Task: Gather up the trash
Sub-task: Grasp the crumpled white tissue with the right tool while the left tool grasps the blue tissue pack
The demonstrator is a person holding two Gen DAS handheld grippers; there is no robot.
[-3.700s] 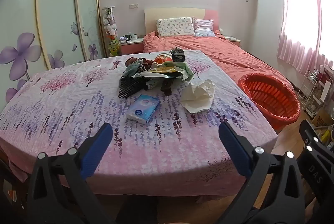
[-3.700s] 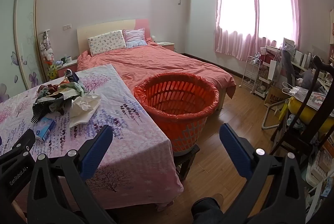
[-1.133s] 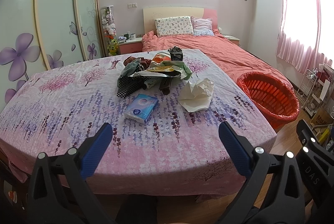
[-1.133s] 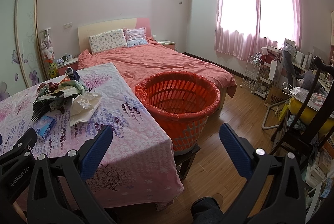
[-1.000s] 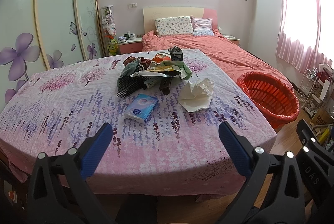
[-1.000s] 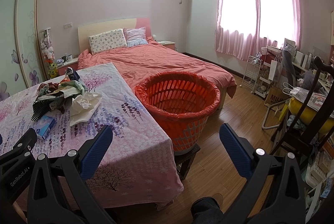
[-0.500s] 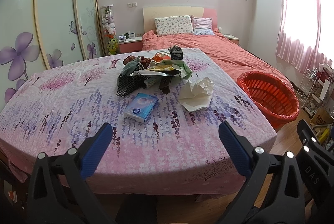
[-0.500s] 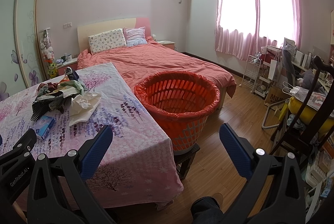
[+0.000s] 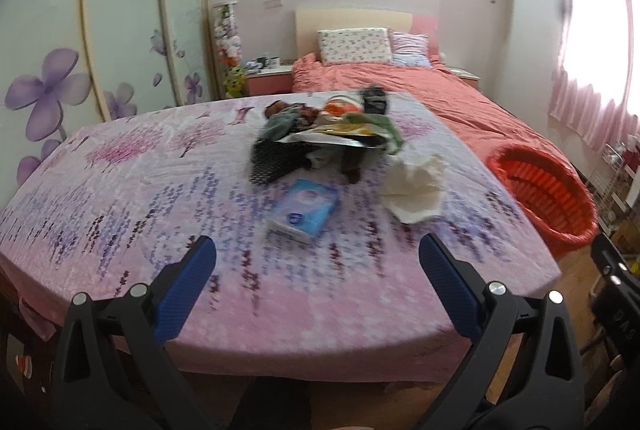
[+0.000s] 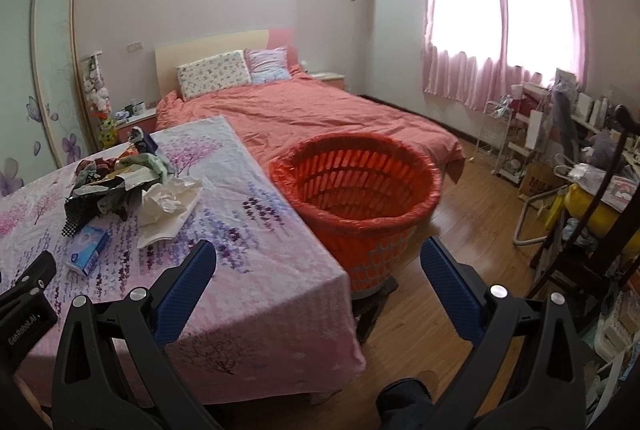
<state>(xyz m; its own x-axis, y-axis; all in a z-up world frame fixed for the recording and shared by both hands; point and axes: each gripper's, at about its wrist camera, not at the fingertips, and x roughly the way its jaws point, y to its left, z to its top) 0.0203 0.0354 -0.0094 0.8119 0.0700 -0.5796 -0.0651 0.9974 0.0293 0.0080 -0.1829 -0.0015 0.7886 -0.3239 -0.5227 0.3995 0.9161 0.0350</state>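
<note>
Right, the left hand-held gripper (image 9: 316, 262) hangs wide open and empty at the near edge of the table (image 9: 120, 189) with its floral cloth. Straight ahead of it lies a blue tissue pack (image 9: 303, 209), soft and rectangular. Ahead and to its right sits crumpled white paper (image 9: 416, 187), and farther on a heap of wrappers (image 9: 324, 139). The right hand-held gripper (image 10: 318, 260) also gapes empty; just ahead of it stands a round orange slatted basket (image 10: 356, 185), nothing visible inside.
</note>
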